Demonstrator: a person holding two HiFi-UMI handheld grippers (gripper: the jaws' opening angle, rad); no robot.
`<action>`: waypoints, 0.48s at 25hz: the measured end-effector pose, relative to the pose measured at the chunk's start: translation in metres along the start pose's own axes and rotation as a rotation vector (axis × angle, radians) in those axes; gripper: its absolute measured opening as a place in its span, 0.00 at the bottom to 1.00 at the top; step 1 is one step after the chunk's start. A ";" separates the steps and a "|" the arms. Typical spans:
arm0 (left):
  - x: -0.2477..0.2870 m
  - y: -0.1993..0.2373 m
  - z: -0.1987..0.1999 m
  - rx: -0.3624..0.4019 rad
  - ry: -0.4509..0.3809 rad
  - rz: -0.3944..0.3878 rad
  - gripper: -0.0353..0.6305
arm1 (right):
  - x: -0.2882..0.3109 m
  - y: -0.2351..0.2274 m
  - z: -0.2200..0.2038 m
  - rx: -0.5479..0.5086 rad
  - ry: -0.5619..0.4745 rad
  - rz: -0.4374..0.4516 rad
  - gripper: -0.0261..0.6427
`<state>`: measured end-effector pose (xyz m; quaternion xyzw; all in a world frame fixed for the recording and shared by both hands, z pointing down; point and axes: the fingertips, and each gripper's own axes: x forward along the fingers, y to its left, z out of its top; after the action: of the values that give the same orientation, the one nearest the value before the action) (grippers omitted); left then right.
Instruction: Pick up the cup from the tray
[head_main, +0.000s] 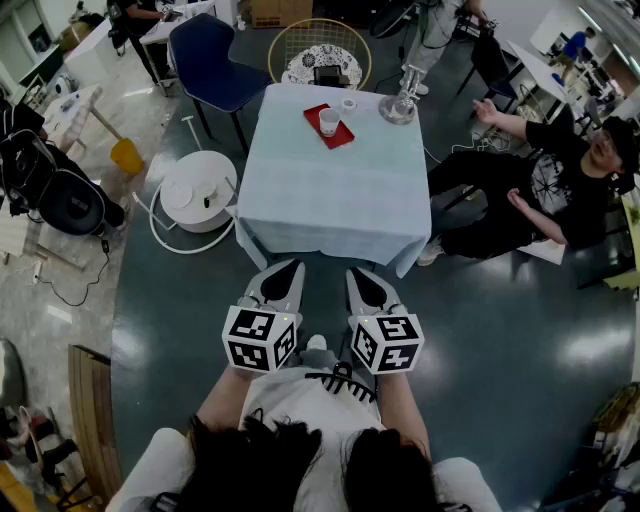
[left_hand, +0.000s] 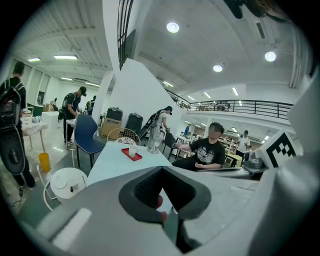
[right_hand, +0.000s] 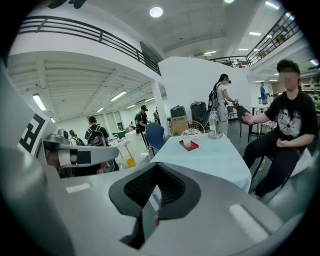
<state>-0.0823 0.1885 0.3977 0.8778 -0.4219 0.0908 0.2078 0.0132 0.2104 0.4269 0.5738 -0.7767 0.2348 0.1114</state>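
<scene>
While the person is standing just back from the near edge of the worktop (head_main: 330, 200), which is wearing a pale blue cloth, the left gripper (head_main: 291, 268) and the right gripper (head_main: 357, 273) are hanging side by side close to the body. Both are pointing toward the far side and tilting a little downward. Each gripper is showing its jaws pressed fully together, with nothing between them. The cup (head_main: 329, 121), white, is standing upright on the red tray (head_main: 343, 138), which is lying toward the far edge of the worktop, well apart from both grippers. A second, smaller white cup (head_main: 348, 104) is sitting on the cloth just beside the tray, and a clear glass vessel (head_main: 398, 106) is standing near the far right corner. A person in black (head_main: 560, 170) is sitting to the right of the worktop. A blue chair (head_main: 215, 60) is standing beyond its far left corner, and a low round white stand (head_main: 198, 190) is sitting on the floor to its left
</scene>
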 end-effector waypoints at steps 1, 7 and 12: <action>0.000 0.000 0.000 0.001 0.000 0.001 0.05 | 0.000 0.000 0.000 0.002 -0.001 -0.001 0.07; 0.000 -0.005 0.000 -0.001 -0.004 0.005 0.05 | -0.004 -0.005 0.002 -0.036 -0.004 -0.020 0.07; 0.004 -0.004 -0.002 -0.005 0.004 0.019 0.05 | -0.003 -0.009 0.002 -0.050 -0.003 -0.027 0.07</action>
<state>-0.0764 0.1892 0.3997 0.8732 -0.4299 0.0937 0.2098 0.0223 0.2094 0.4257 0.5815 -0.7747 0.2128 0.1278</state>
